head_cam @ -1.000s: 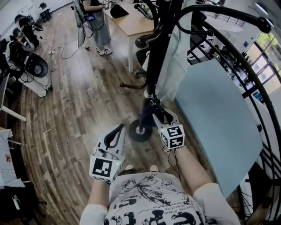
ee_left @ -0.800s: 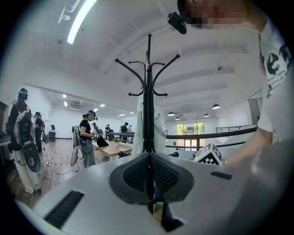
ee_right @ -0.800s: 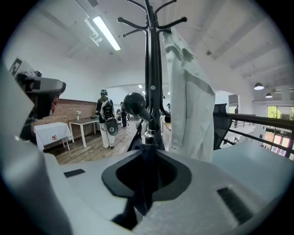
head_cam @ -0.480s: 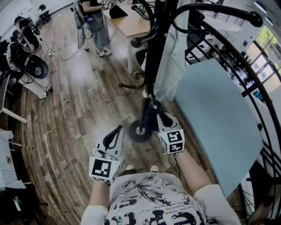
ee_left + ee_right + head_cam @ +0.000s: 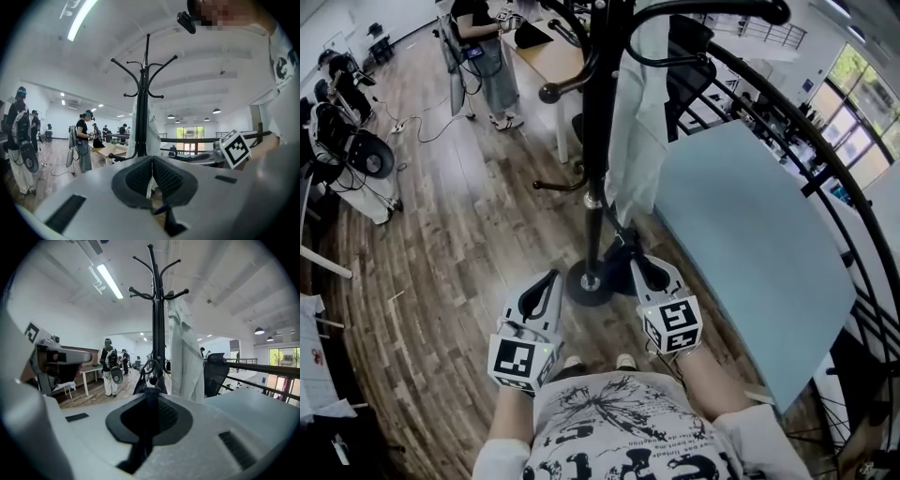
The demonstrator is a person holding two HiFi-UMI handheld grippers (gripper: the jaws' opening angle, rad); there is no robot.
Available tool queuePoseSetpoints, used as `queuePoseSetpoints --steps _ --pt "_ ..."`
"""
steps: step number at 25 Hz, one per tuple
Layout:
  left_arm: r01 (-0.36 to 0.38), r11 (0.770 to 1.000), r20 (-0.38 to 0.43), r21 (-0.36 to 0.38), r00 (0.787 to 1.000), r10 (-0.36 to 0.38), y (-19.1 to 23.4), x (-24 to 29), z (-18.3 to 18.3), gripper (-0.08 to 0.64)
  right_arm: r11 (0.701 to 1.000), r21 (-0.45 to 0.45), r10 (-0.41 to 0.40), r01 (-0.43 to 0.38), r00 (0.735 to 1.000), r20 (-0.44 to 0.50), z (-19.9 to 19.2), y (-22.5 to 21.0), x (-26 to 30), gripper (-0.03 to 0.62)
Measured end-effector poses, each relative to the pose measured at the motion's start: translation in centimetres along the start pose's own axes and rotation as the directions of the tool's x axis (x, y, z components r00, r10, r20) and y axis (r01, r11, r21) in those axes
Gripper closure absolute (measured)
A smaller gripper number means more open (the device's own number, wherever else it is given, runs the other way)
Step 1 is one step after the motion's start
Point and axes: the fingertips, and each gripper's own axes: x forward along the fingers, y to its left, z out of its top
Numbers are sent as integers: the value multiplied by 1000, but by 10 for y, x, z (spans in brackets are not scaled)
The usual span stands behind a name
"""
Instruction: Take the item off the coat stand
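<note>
A black coat stand point(image 5: 595, 141) rises in front of me, with a white garment point(image 5: 633, 131) hanging from an upper hook. A dark bag point(image 5: 622, 246) hangs low on the pole, just above the round base point(image 5: 586, 281). My right gripper point(image 5: 636, 258) is at that bag, shut on its dark strap point(image 5: 149, 401), which runs down between the jaws in the right gripper view. The bag's body point(image 5: 143, 380) shows behind the jaws beside the pole point(image 5: 157, 310). My left gripper point(image 5: 553, 277) is held left of the base, shut on nothing point(image 5: 152, 159).
A large light blue tabletop point(image 5: 750, 244) lies to the right, with a curved black railing point(image 5: 825, 159) over it. A person point(image 5: 483, 56) stands by a wooden desk point(image 5: 544, 52) at the back. Equipment and cables point(image 5: 356, 150) line the left wall. An office chair point(image 5: 218, 371) stands behind the stand.
The right gripper's jaws, open around the dark bag a second ago, have shut on its strap. Both grippers now sit lower in the head view, and the stand has shifted left.
</note>
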Motion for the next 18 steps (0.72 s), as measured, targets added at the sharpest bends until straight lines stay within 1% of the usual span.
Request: queuePoseSetpoints --steps 5,7,12,15,18 --pt "11 1000 4 2 1000 -11 -8 0 6 555 1000 22 -17 15 996 89 25 -5 -34 594" --pt "17 1000 11 9 1000 -17 -9 0 5 555 999 26 -33 30 991 130 36 -8 -44 594" --pt "15 1000 16 22 1000 -16 -13 2 17 555 997 39 -75 69 973 216 69 -22 -64 594" --pt "25 999 22 33 999 -25 -20 6 18 555 996 35 -85 79 966 245 84 -33 -74 594" --pt "26 999 25 38 999 -27 -22 7 21 555 995 37 -97 91 962 255 88 -38 -77 594"
